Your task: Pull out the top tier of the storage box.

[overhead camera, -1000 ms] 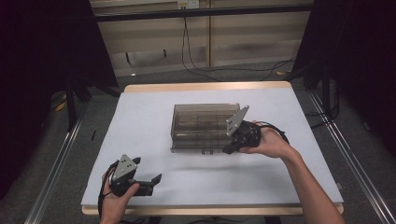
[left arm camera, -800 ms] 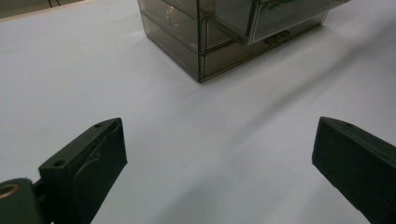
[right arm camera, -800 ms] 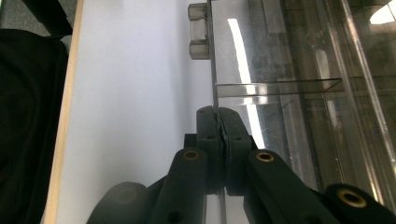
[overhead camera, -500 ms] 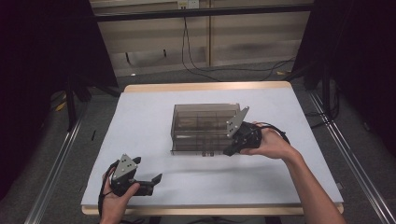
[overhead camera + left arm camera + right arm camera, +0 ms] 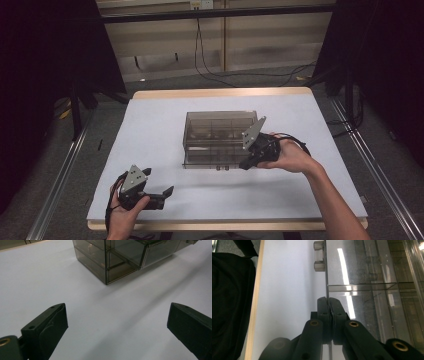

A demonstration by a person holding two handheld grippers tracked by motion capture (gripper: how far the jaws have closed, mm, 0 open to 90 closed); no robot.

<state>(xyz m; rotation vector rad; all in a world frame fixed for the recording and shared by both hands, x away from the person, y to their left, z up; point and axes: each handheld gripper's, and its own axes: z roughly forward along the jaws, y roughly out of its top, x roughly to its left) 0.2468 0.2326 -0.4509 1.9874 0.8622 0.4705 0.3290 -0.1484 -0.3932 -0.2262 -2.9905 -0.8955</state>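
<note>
No legible text, labels, brand marks or numbers anywhere: none on the smoky drawer box (image 5: 220, 137), either tool, or the bench (image 5: 150, 130).

High view looks forward and down over the whole white table (image 5: 150, 130) from the person's side. Left gripper view sits low, facing the clear drawer box (image 5: 117, 257) from nearby. Right gripper view presses close against that same box, shared by all three.

drawer box (image 5: 110, 257) top cropped, contents unclear
</note>
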